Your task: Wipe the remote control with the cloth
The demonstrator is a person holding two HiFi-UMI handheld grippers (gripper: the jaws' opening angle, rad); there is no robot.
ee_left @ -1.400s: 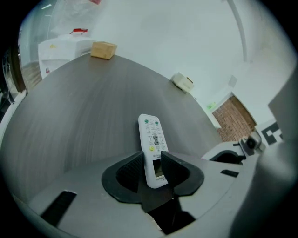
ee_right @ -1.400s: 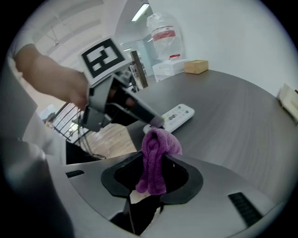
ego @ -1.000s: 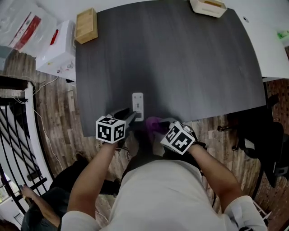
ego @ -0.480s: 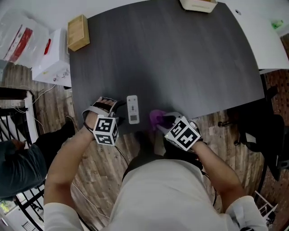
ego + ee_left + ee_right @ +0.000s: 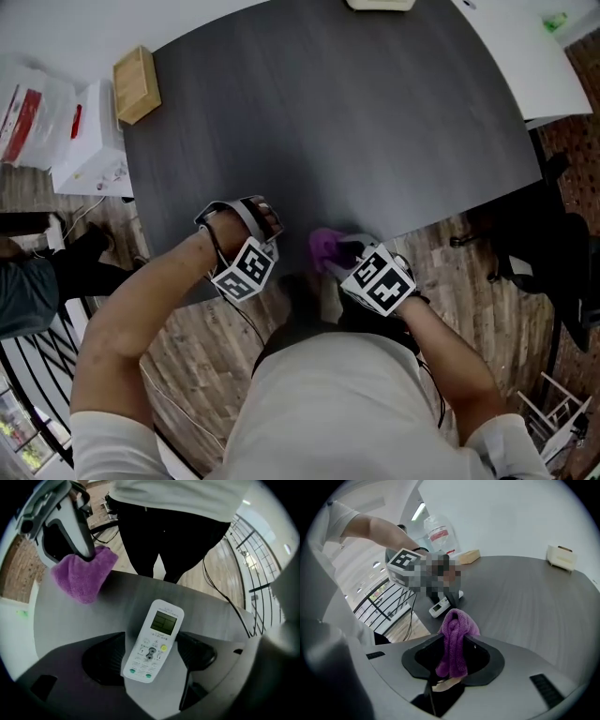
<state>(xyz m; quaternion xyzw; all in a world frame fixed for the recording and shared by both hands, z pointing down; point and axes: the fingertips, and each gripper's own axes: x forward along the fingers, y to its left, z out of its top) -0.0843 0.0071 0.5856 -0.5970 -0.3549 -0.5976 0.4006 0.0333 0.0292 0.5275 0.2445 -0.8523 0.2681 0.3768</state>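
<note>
The head camera looks from high above, steeply down on the dark table (image 5: pixel 375 112). The camera on the left claw (image 5: pixel 151 658) faces straight down, very near the tabletop. The one on the right claw (image 5: pixel 454 656) looks slanting across the table towards its far edge. Both claw views share the remote control (image 5: pixel 161 620); the purple cloth (image 5: pixel 457 620) appears in all three.

Off-white shirt (image 5: pixel 347 403), black trousers (image 5: pixel 164 531)
Short sleeves (image 5: pixel 98 445); left tongs (image 5: pixel 150 657) and right tongs (image 5: pixel 452 656) are dark grey, each with a black-and-white marker cube (image 5: pixel 246 270).
</note>
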